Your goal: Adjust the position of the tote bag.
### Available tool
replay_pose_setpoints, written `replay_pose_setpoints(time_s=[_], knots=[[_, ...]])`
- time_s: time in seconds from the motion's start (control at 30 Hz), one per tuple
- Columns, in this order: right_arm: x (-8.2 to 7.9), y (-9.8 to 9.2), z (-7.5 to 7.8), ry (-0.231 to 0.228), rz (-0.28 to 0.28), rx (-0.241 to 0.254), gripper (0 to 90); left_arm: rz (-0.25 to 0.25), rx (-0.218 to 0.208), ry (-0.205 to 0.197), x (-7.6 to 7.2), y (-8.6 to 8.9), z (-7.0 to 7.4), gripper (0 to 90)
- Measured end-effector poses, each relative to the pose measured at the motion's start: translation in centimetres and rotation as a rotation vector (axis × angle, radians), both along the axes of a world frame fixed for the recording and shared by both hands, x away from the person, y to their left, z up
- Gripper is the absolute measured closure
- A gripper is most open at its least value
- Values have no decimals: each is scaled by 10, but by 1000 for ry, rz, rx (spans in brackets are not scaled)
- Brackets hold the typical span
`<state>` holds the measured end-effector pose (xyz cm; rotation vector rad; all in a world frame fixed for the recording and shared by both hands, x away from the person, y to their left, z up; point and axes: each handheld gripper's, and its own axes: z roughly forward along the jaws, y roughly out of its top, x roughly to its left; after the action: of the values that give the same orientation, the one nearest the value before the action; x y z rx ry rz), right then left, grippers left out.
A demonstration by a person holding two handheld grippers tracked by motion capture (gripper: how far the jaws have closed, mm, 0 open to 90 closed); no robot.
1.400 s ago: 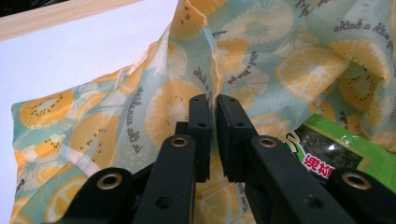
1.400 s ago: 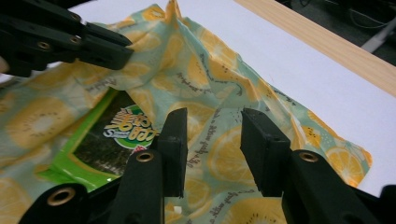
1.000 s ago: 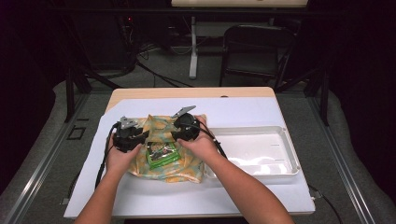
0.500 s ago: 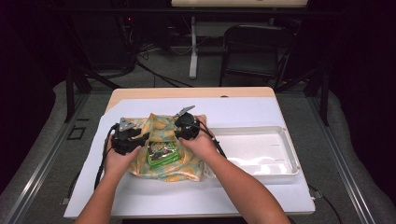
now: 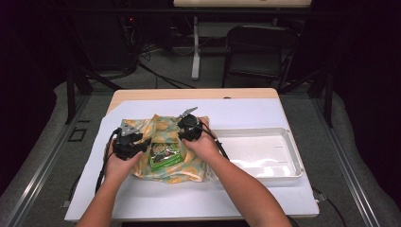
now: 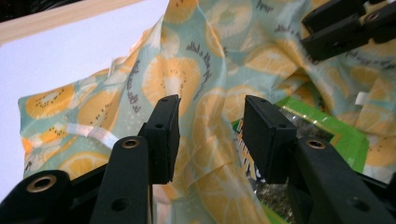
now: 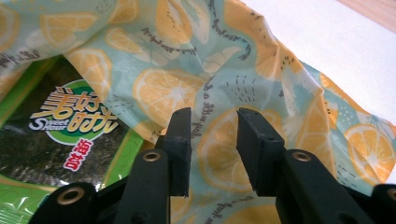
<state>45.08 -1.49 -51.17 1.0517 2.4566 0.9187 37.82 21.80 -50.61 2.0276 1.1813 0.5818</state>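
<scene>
Table edges: stood on a table (image 5: 142, 94) with a wooden far edge and a white sheet (image 5: 246, 113) over most of its top.
Open room: bare sheet lay behind and in front of the cloth; a white tray (image 5: 293, 163) took up the right side, touching the cloth's right edge.
Cloth: a fruit-print cloth (image 5: 163, 125), orange slices on pale green, lay rumpled left of centre, its edges raised around the packet.
Packet: a green seaweed snack packet (image 5: 163, 156) lay on the cloth's middle, between the two grippers, long axis running roughly toward the far edge.
Writing: read "Sweet Hour" with Chinese characters on the packet (image 7: 70, 126); small script on the cloth (image 7: 210, 109), too fine to read.
Left gripper (image 5: 142, 140): jaws spread, just opened wider, a cloth fold (image 6: 210, 135) standing between them, pads not pressing.
Right gripper (image 5: 184, 137): jaws apart, just narrowed, cloth behind the gap, nothing pinched.
</scene>
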Motion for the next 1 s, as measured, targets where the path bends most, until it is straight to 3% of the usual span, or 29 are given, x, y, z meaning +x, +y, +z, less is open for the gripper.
replay_pose_setpoints(time_s=[0.53, 0.83, 1.0], knots=[[-19, 9, 28, -70, 73, 53, 587, 11, -3, -6, -2, 3, -2, 531], [-19, 29, 27, -38, 152, 66, 600, 13, -4, -3, -1, 5, -2, 531], [-18, 38, 21, -24, 179, 41, 588, 13, -7, -2, -2, 5, -1, 531]])
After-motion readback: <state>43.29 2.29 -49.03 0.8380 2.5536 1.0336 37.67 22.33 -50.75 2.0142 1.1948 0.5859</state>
